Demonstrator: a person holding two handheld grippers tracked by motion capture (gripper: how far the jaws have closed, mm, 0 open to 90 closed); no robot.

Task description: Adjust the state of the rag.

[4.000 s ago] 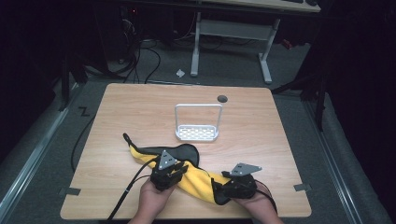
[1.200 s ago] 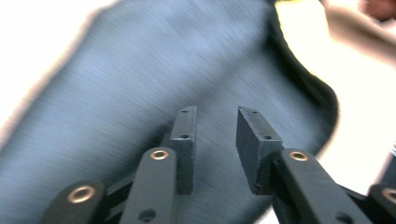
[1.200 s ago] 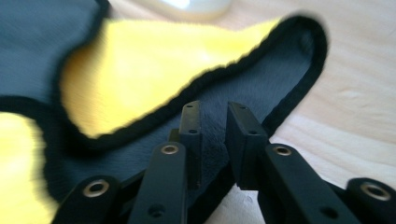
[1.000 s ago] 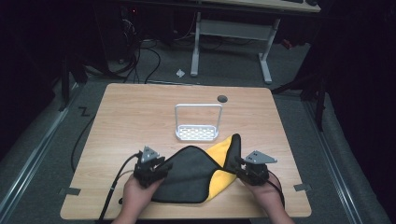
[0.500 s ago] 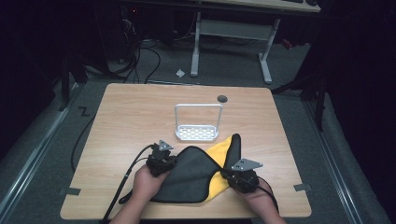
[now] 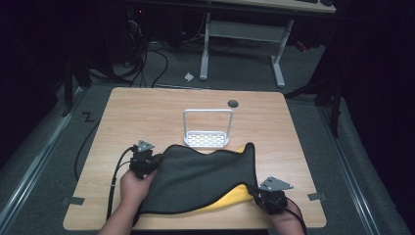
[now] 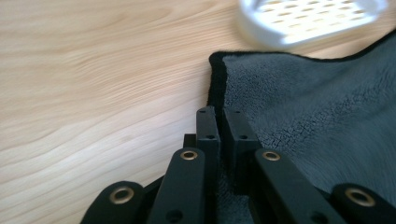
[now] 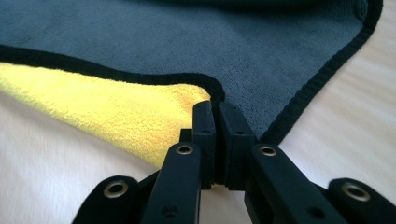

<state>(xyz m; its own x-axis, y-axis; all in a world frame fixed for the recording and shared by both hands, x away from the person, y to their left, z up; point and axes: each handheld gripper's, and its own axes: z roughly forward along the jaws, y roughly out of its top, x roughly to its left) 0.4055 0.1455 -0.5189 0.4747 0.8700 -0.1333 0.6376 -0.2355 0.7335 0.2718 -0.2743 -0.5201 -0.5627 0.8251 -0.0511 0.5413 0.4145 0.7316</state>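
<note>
Left claw (image 7: 217, 116) pinched tight on the cloth (image 6: 205, 178) at its near-left hem; right claw (image 8: 215, 112) likewise clamped on the near-right edge, perhaps two layers there, grey over yellow. Lying flat at the near side of the table (image 6: 147, 107), just short of the rack (image 6: 207, 129). Soft, light, limp plush; likely to sag and fold. Best gripped at the stitched hem and corners.

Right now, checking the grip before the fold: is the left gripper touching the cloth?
Touching: in the left gripper view, the left gripper is shut on the cloth's edge.
</note>
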